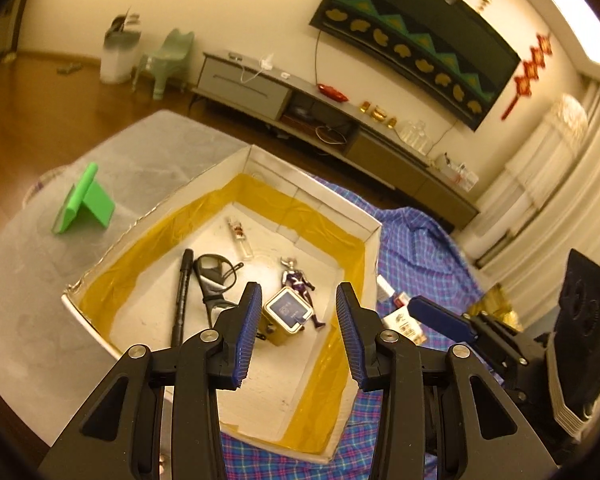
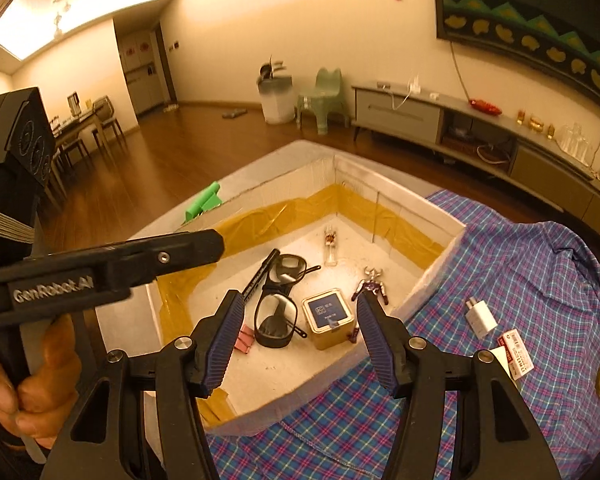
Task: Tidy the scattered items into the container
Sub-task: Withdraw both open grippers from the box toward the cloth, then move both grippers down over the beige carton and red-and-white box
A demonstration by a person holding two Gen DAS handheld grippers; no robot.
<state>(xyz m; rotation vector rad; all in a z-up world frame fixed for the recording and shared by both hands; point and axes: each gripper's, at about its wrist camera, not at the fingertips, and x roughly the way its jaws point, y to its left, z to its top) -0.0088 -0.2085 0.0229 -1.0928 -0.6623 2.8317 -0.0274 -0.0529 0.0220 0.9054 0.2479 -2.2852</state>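
An open white box lined with yellow tape holds a black pen, dark glasses, a small bottle, a purple figurine, a gold tin and a pink clip. My left gripper hovers open over the tin with nothing between its fingers. My right gripper is also open and empty above the box's near edge. A white charger and a red-and-white packet lie on the plaid cloth to the right of the box.
The plaid cloth covers the table's right side. A green phone stand sits on the grey tabletop left of the box. A person's hand holds the left gripper's handle. A low TV cabinet lines the far wall.
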